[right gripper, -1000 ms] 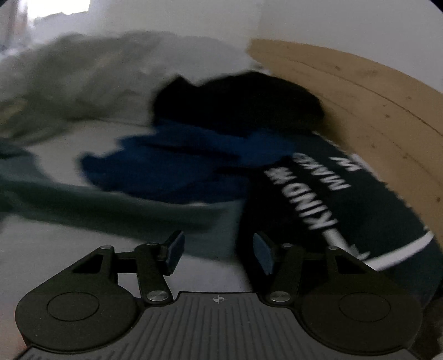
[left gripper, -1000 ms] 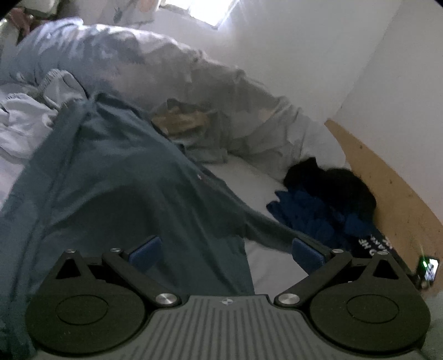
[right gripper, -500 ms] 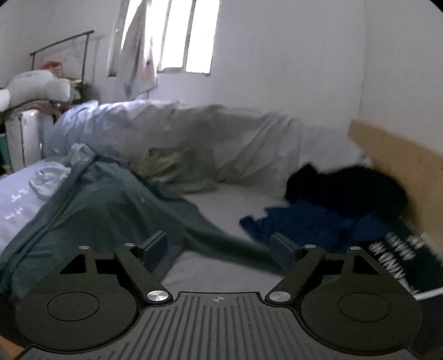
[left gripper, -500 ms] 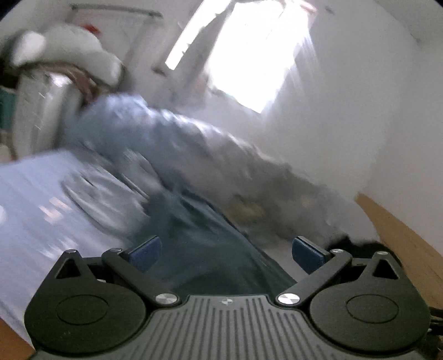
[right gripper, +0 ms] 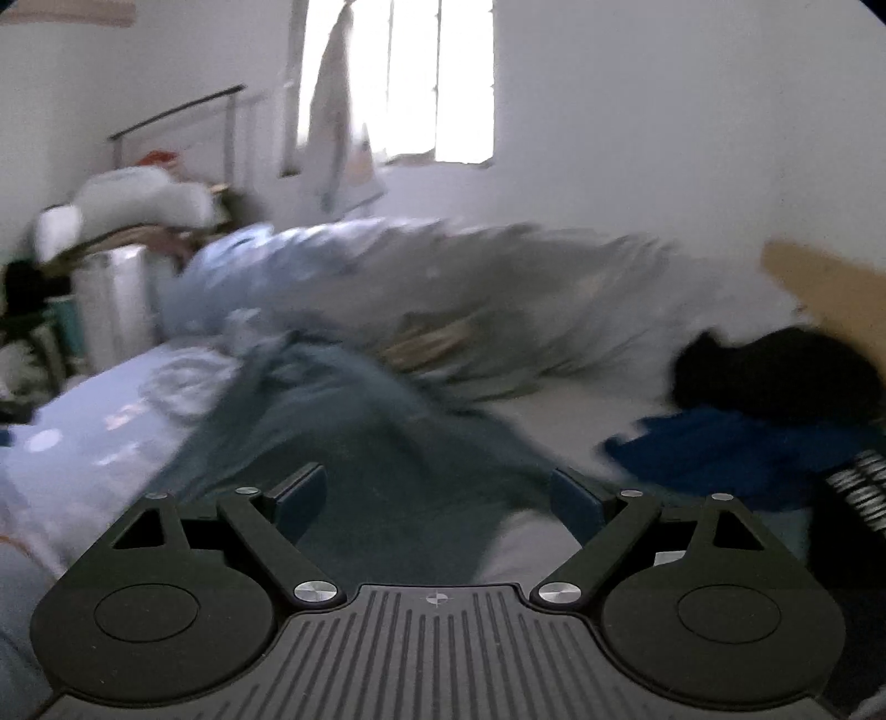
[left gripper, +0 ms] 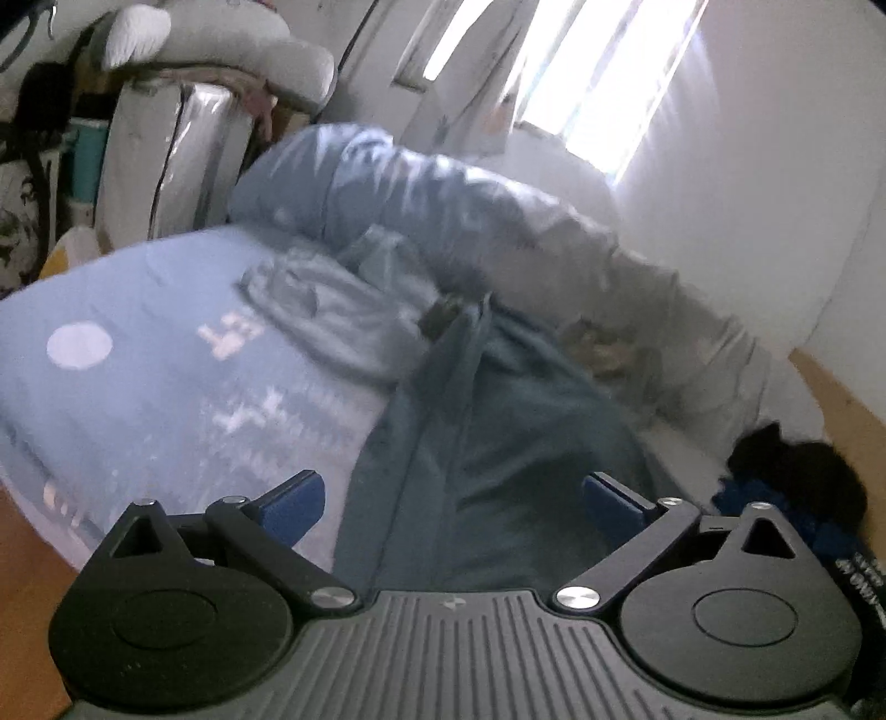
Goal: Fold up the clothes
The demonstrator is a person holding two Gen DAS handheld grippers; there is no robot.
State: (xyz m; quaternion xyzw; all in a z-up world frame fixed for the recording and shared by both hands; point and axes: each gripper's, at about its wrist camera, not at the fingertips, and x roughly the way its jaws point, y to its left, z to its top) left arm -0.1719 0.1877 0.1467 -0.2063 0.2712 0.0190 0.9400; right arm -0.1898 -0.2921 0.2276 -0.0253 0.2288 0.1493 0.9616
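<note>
A large grey-blue garment (left gripper: 498, 443) lies spread and rumpled across the bed, seen also in the right wrist view (right gripper: 360, 432). My left gripper (left gripper: 451, 501) is open and empty, raised above the garment's near end. My right gripper (right gripper: 437, 501) is open and empty, also held above that garment. A dark blue garment (right gripper: 731, 448) and a black one (right gripper: 775, 371) lie at the right of the bed, the black one also showing in the left wrist view (left gripper: 797, 471). A pale grey-blue garment (left gripper: 326, 310) lies crumpled to the left.
A light blue printed sheet (left gripper: 138, 360) covers the bed's left side. A bulky duvet (left gripper: 443, 221) is heaped along the back wall. A wooden headboard (right gripper: 830, 293) stands at right. Stacked storage and a plush toy (left gripper: 221, 33) stand at left. A black printed shirt (right gripper: 858, 498) lies far right.
Both grippers have lifted and swung left from low over the clothes, now looking across the whole bed. The right jaws have opened wider. The left stayed open.
</note>
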